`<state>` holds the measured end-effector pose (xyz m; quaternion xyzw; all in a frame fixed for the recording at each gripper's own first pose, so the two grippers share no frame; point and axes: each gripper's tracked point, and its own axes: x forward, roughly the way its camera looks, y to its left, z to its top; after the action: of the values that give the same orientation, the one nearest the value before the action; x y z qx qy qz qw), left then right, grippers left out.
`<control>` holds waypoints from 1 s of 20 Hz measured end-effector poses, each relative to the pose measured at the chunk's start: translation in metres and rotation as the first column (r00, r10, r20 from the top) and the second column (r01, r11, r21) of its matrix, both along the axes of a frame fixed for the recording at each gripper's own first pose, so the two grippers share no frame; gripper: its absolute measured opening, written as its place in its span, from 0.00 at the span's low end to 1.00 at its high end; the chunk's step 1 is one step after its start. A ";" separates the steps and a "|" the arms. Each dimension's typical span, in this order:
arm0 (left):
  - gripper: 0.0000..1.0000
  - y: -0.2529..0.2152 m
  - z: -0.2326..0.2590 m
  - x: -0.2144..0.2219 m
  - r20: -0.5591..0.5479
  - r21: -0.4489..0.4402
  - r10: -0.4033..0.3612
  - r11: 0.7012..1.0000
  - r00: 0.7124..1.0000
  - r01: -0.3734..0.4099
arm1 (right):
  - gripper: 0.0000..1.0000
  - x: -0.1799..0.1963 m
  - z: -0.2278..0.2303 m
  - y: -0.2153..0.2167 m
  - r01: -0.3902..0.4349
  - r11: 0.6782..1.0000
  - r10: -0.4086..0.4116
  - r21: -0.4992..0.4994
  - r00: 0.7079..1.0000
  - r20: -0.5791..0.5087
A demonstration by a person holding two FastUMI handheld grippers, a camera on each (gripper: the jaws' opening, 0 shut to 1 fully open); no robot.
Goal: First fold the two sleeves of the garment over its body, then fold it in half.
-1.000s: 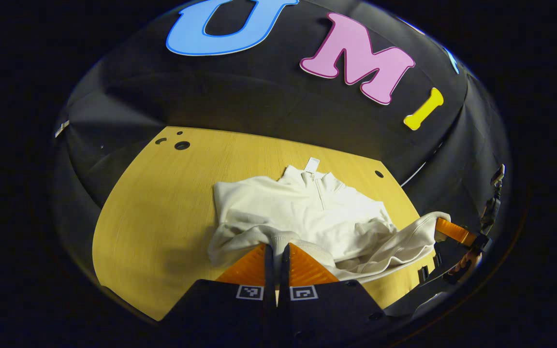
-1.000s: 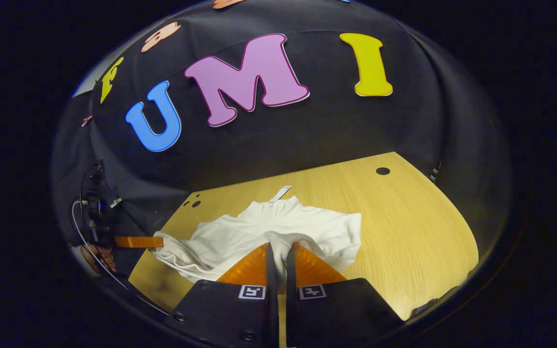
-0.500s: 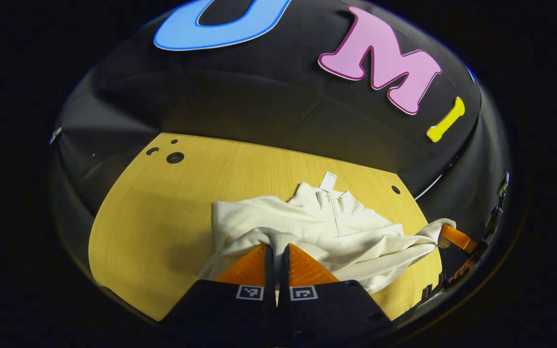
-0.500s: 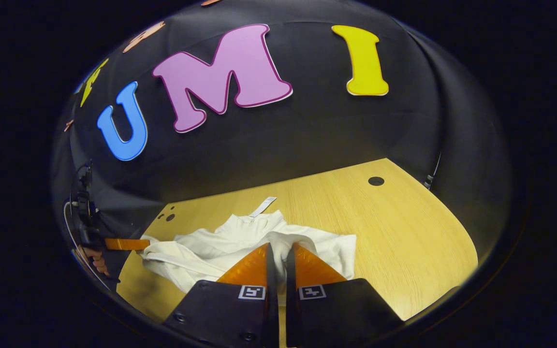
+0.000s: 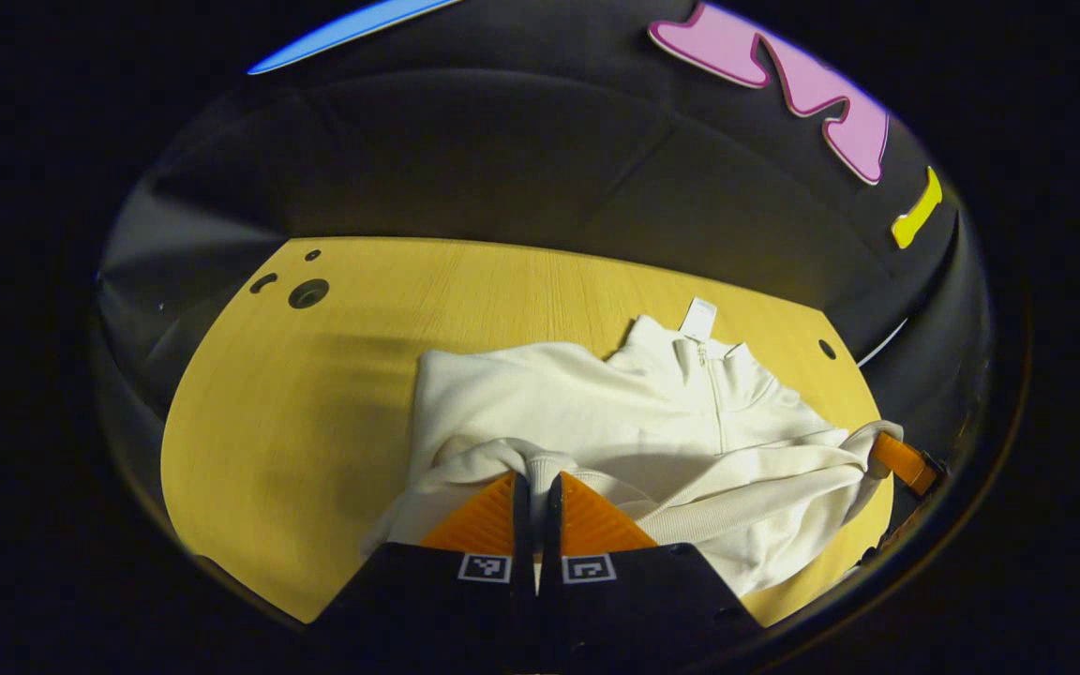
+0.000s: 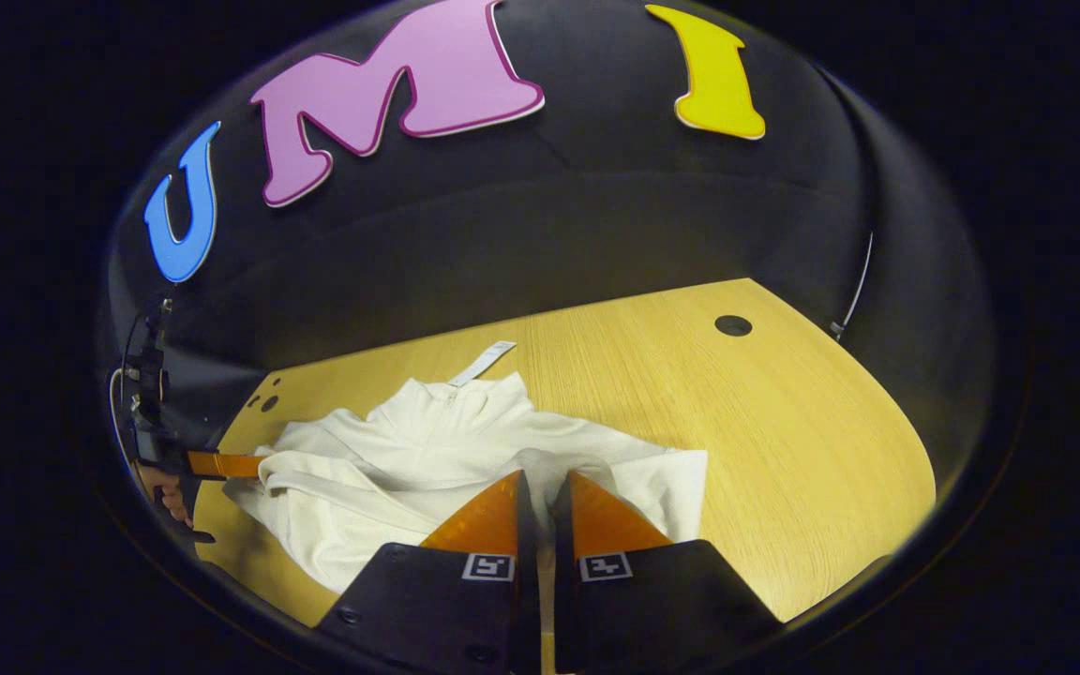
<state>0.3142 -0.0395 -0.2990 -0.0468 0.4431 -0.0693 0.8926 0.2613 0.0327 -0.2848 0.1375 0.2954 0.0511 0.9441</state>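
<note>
A cream zip-neck garment [image 5: 596, 412] lies on the wooden table [image 5: 315, 394], its collar [image 5: 709, 356] and white tag pointing to the far side. My left gripper [image 5: 537, 478] is shut on one end of the ribbed hem, which is lifted off the table. The hem stretches taut to my right gripper [image 5: 906, 464] at the right rim. In the right gripper view, the right gripper [image 6: 540, 476] is shut on the other hem end above the garment [image 6: 427, 450]. The left gripper [image 6: 221, 464] and a hand show far left. The sleeves are hidden under folds.
Bare table [image 6: 784, 422] spreads to the right of the garment in the right gripper view, with a round hole [image 6: 733, 325] near its far edge. Several holes [image 5: 307, 293] mark the far left corner. Black cloth walls close the table's far sides.
Both grippers have carried the hem forward over the garment's body towards the collar, staying shut on it. The hem has drawn tauter between them, and both views have tipped down.
</note>
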 end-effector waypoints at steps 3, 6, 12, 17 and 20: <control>0.05 -0.007 -0.014 0.008 -0.012 0.023 -0.027 0.999 1.000 0.027 | 0.10 -0.001 -0.033 0.001 -0.031 0.999 0.028 -0.043 0.997 -0.072; 0.06 -0.007 -0.029 0.014 -0.025 0.003 -0.032 0.999 0.999 0.032 | 0.11 -0.012 -0.068 0.007 -0.095 0.992 0.080 -0.089 0.984 -0.158; 0.19 -0.012 -0.027 0.011 -0.031 0.023 -0.061 0.998 0.998 0.062 | 0.22 -0.010 -0.070 0.009 -0.078 0.996 0.072 -0.032 0.982 -0.173; 0.47 -0.017 -0.006 0.011 0.043 0.022 -0.055 0.998 0.998 0.054 | 0.60 -0.012 -0.049 0.008 -0.054 0.998 0.058 0.028 0.988 -0.146; 0.65 -0.007 0.014 0.010 0.117 0.045 -0.057 0.998 0.992 0.052 | 0.89 -0.018 -0.035 0.006 -0.056 0.998 0.058 0.017 0.992 -0.110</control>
<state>0.3245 -0.0462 -0.2847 -0.0119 0.3921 -0.0871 0.9157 0.2436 0.0385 -0.3197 0.1381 0.3506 0.0724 0.9234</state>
